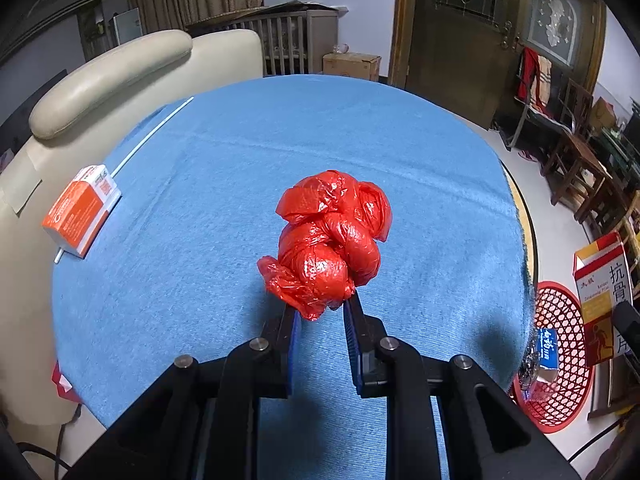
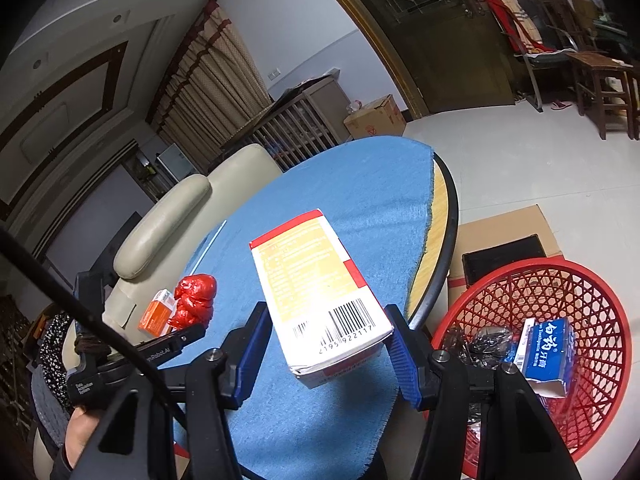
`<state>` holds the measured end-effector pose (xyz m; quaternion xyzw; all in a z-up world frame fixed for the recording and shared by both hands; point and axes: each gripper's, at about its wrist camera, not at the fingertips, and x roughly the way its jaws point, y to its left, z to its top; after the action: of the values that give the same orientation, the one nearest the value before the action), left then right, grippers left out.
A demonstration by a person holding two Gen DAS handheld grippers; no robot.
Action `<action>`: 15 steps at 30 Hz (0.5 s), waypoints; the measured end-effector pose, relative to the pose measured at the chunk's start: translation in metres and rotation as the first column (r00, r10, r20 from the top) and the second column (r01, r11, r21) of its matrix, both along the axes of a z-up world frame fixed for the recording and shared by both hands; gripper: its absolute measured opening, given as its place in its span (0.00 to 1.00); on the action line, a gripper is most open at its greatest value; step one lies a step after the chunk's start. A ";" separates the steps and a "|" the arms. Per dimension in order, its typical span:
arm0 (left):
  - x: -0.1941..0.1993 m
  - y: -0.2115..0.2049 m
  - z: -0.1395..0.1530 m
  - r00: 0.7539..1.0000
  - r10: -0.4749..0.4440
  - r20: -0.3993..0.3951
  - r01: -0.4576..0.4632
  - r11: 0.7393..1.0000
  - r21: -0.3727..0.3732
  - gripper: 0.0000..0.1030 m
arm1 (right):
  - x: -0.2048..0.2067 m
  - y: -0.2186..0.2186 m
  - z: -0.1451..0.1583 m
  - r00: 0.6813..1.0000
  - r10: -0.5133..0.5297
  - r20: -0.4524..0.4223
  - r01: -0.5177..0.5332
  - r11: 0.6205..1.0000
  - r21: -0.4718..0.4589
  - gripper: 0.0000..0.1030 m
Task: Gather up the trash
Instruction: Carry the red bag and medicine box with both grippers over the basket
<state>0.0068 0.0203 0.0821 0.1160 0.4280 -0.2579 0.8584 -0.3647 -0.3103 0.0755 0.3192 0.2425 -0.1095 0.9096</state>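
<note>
My left gripper (image 1: 323, 309) is shut on a crumpled red plastic bag (image 1: 330, 240) and holds it above the blue tablecloth (image 1: 224, 184); the bag also shows in the right wrist view (image 2: 194, 300). My right gripper (image 2: 326, 334) is shut on a white, red and yellow medicine box (image 2: 316, 292), held above the table's right edge; that box shows in the left wrist view (image 1: 602, 296). A red mesh basket (image 2: 600, 304) stands on the floor to the right, holding a blue toothpaste box (image 2: 550, 350) and dark crumpled wrapping (image 2: 480, 344).
An orange and white box (image 1: 82, 210) and a thin white stick (image 1: 152, 134) lie at the cloth's left edge. A cream sofa (image 1: 100, 76) stands behind the table. A cardboard box (image 2: 504, 232) lies beside the basket. Wooden chairs (image 1: 576, 160) stand at the right.
</note>
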 end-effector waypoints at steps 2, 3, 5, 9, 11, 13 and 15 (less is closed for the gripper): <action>-0.001 0.001 -0.001 1.000 0.006 0.000 -0.006 1.000 0.000 0.21 | 0.001 0.001 -0.001 1.000 0.003 -0.002 -0.003 1.000 -0.003 0.58; 0.000 0.002 -0.002 1.000 0.009 0.000 -0.009 1.000 0.001 0.21 | 0.002 0.000 -0.002 1.000 0.005 -0.003 -0.005 1.000 -0.003 0.58; 0.001 0.005 -0.005 1.000 0.018 -0.004 -0.018 1.000 0.004 0.21 | 0.004 0.001 -0.005 1.000 0.011 -0.007 -0.011 1.000 0.001 0.58; 0.006 0.010 -0.014 0.999 0.033 -0.025 -0.032 0.999 0.018 0.21 | 0.017 0.001 -0.013 0.999 0.027 -0.035 -0.027 1.000 0.011 0.58; 0.007 0.013 -0.017 0.999 0.038 -0.030 -0.037 0.999 0.023 0.21 | 0.022 0.003 -0.015 0.998 0.035 -0.044 -0.035 0.999 0.011 0.58; 0.009 0.016 -0.018 0.998 0.046 -0.033 -0.045 0.999 0.026 0.21 | 0.025 0.005 -0.014 0.998 0.041 -0.048 -0.040 0.999 0.005 0.58; 0.009 0.022 -0.019 0.998 0.053 -0.035 -0.052 0.998 0.026 0.21 | 0.028 0.007 -0.014 0.998 0.045 -0.054 -0.045 0.999 0.001 0.58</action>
<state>0.0157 0.0425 0.0628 0.1108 0.4494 -0.2320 0.8555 -0.3370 -0.3031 0.0614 0.3102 0.2741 -0.0976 0.9050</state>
